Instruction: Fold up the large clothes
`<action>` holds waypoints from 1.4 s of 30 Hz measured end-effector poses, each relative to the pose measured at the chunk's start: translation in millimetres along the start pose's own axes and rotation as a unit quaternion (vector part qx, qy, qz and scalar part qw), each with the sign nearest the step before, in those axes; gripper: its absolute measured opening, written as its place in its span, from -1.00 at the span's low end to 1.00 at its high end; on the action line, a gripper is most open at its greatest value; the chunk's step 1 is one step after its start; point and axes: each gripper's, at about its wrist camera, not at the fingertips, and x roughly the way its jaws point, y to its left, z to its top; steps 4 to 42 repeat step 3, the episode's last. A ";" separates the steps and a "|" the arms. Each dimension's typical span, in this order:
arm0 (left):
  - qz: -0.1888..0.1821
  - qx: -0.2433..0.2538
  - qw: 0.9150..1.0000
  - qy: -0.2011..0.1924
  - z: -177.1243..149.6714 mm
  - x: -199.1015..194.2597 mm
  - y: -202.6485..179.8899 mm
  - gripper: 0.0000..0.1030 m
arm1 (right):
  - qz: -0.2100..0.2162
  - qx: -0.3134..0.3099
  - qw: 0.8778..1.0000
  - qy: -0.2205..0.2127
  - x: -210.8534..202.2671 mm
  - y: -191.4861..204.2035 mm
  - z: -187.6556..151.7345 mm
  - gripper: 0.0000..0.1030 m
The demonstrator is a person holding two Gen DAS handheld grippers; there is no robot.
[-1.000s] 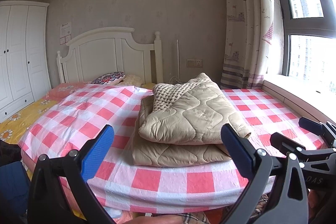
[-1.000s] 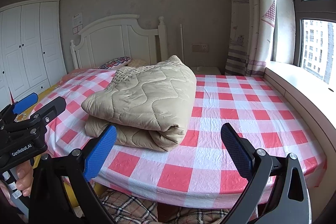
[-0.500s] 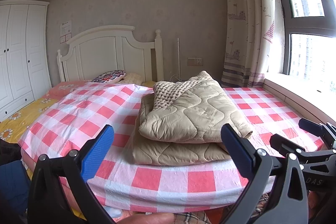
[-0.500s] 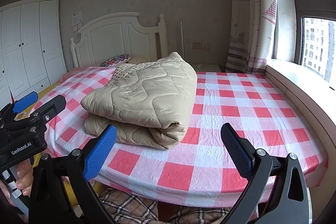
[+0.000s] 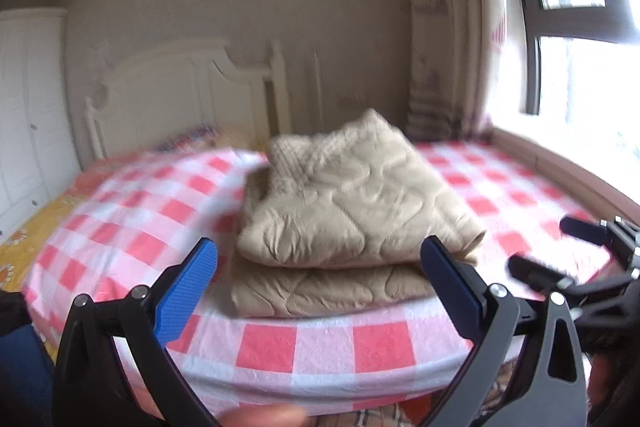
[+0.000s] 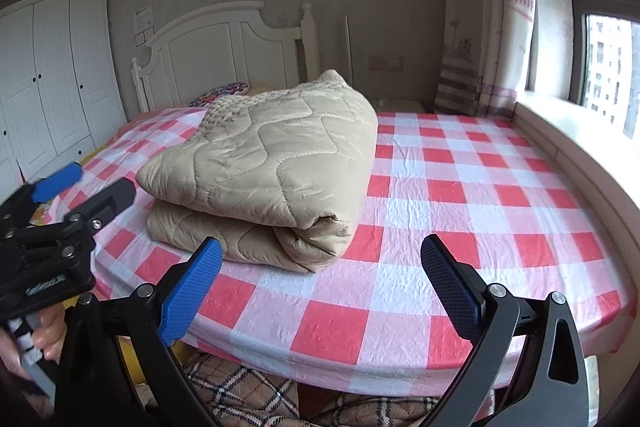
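Left claw: jaws spread wide, nothing between the blue pads, held off the bed's near edge
Right claw: jaws equally wide apart, gripping nothing, also short of the near edge
Quilt: one beige quilted piece, folded into a thick bundle of stacked layers, lying on the bed toward its near-left part, short of the near edge
Bed: one, covered in a red-and-white checked sheet; white headboard at the far end
Pillow: one patterned, at the head end behind the quilt
Wardrobe: one, white, beyond the bed's left side
Curtain: one, patterned, past the far-right corner
Hand: grips the left claw's handle
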 end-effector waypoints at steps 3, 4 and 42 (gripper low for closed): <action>0.018 -0.024 0.999 0.044 14.8 51.1 46.2 0.96 | -0.006 0.045 0.999 0.011 17.4 -47.1 21.4 0.87; 0.018 -0.024 0.999 0.044 14.8 51.1 46.2 0.96 | -0.006 0.045 0.999 0.011 17.4 -47.1 21.4 0.87; 0.018 -0.024 0.999 0.044 14.8 51.1 46.2 0.96 | -0.006 0.045 0.999 0.011 17.4 -47.1 21.4 0.87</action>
